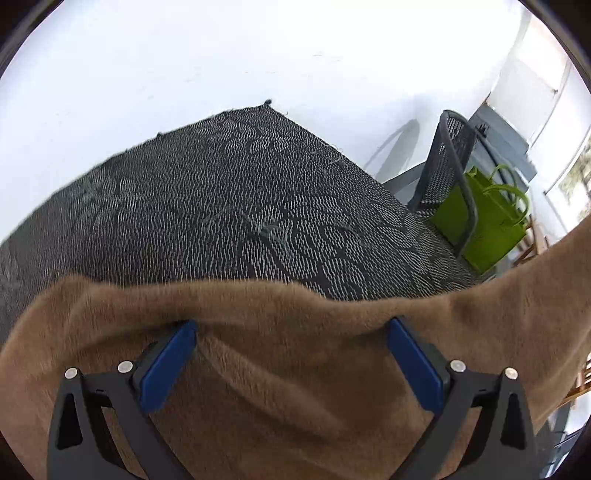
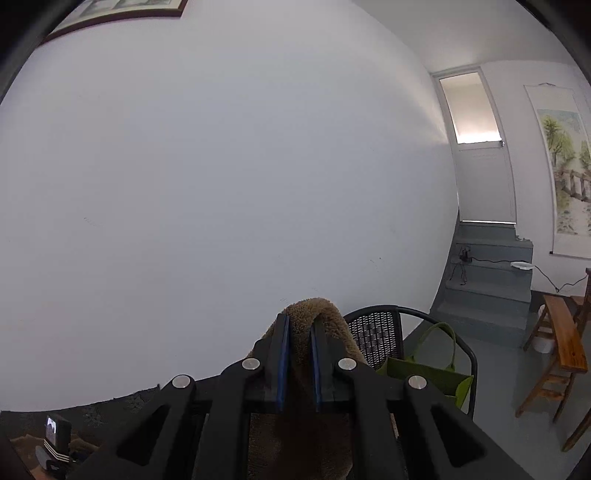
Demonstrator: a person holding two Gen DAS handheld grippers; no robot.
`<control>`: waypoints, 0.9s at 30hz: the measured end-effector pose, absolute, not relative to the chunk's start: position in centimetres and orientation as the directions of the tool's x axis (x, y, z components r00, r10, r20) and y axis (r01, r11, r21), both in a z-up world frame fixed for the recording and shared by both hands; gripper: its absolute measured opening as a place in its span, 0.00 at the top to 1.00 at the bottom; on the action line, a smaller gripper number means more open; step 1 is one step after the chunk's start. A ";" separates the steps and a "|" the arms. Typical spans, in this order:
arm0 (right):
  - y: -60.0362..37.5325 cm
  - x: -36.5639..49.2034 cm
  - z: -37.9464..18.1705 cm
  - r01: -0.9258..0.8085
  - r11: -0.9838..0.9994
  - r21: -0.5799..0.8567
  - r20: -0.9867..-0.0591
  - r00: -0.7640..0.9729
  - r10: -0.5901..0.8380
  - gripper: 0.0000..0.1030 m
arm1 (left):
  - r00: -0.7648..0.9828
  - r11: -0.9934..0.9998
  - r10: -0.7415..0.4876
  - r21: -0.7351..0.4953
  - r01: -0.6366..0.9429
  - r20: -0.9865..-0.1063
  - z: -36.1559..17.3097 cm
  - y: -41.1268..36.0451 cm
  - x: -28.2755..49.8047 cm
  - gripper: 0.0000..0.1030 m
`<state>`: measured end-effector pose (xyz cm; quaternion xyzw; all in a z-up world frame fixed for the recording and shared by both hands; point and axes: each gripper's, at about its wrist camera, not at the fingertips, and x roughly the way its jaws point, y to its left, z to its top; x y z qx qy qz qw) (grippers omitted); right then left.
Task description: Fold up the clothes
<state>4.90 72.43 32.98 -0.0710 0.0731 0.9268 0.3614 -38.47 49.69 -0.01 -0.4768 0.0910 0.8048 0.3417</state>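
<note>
A: Left gripper [image 1: 291,328] — state of the fingers?
B: Spread wide. Blue pads [image 1: 168,371] far apart, brown fleece garment [image 1: 295,369] lying under and between them, not pinched. Pointing steeply down at the desk.

A: And the garment, where exactly?
B: Partly resting on the desk, over the dark patterned cloth [image 1: 221,192] with small white dashes. One part rising off toward the right edge of the left wrist view, stretched upward.

A: Right gripper [image 2: 300,328]?
B: Fingers nearly together, pinching a fold of the same brown garment [image 2: 314,310]. Fleece looping over the top of the right fingertip and hanging down between the black arms. Pointing almost level, toward the white wall [image 2: 221,166].

A: Around the desk?
B: Black mesh chair [image 2: 373,332] just beyond it, green bag [image 2: 424,373] with handles on its seat. Grey steps [image 2: 491,280] behind, leading to a door [image 2: 480,162]. Wooden bench [image 2: 565,339] at the right, scroll painting [image 2: 565,166] above it. Framed picture [image 2: 122,11] at the top left. Small device with a screen [image 2: 57,432] in the lower left corner, cannot tell what kind.
</note>
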 end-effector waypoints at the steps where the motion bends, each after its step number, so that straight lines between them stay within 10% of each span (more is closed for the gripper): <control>1: 72.6 4.9 32.8 -0.684 -0.724 0.089 -0.187 -0.725 0.662 0.89 | -0.320 -0.748 0.456 -0.163 -0.644 -0.831 0.0 50.1 -38.7 0.00; 8: 73.0 5.0 32.7 -0.708 -0.698 0.104 -0.189 -0.703 0.685 0.89 | -0.372 -0.776 0.412 -0.106 -0.622 -0.832 -0.6 52.1 -40.1 0.00; 22: 73.5 4.0 31.7 -0.688 -0.713 0.132 -0.222 -0.722 0.656 0.89 | -0.181 -0.671 0.604 -0.374 -0.640 -0.776 0.8 47.8 -38.9 0.00; 27: 73.5 4.3 31.2 -0.696 -0.706 0.133 -0.245 -0.713 0.657 0.89 | -0.258 -0.618 0.518 -0.148 -0.772 -0.816 -0.5 50.0 -36.0 0.00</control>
